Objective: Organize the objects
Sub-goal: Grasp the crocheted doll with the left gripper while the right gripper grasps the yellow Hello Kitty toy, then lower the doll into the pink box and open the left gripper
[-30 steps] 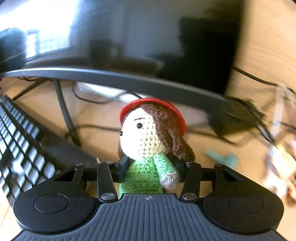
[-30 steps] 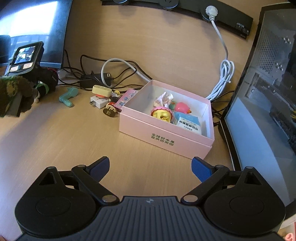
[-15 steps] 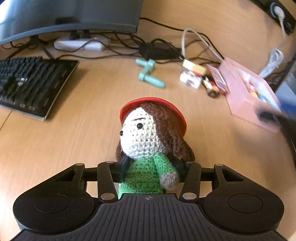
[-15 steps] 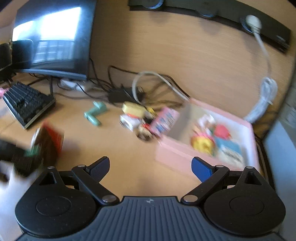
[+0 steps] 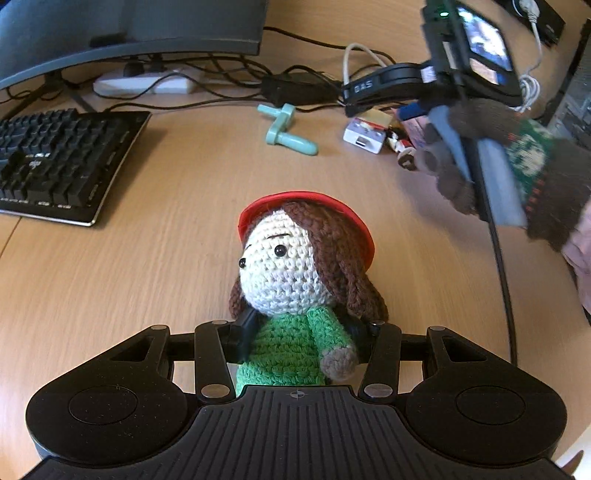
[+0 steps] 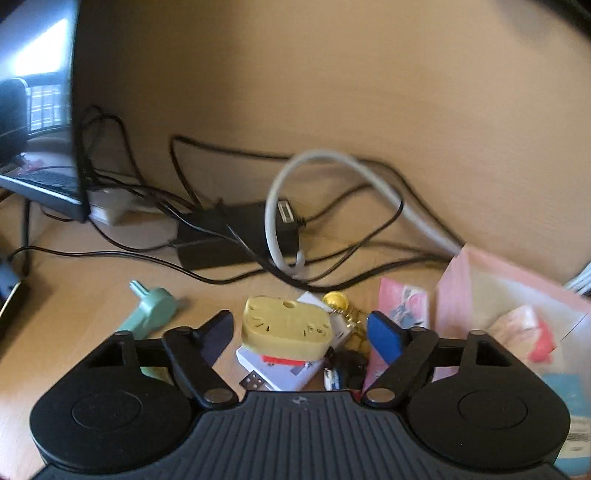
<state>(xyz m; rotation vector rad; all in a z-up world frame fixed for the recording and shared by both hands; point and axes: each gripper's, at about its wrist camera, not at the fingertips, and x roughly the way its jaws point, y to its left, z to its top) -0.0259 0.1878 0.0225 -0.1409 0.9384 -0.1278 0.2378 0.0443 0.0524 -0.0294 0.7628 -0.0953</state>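
My left gripper (image 5: 295, 339) is shut on a crochet doll (image 5: 295, 258) with a red hat, brown hair and a green body, held above the wooden desk (image 5: 166, 258). My right gripper (image 6: 301, 328) hangs low over a small pile, its jaws closing. A yellow cat-shaped block (image 6: 284, 332) lies between them, with gaps on both sides. The block rests on a white box (image 6: 280, 373). A pink open box (image 6: 491, 291) holding toys stands to the right. In the left wrist view a gloved hand (image 5: 461, 162) holds that gripper at the upper right.
A mint green handle (image 6: 151, 310) lies left of the pile, and a pink card (image 6: 406, 306) and gold bell (image 6: 336, 301) lie to its right. Black cables and a power brick (image 6: 229, 236) run behind. A keyboard (image 5: 55, 158) and monitor (image 5: 129, 29) fill the left.
My right gripper swept left and down from the pink box to the small pile, and its jaws narrowed. My left gripper swung with the doll from the monitor to the desk, then held still.
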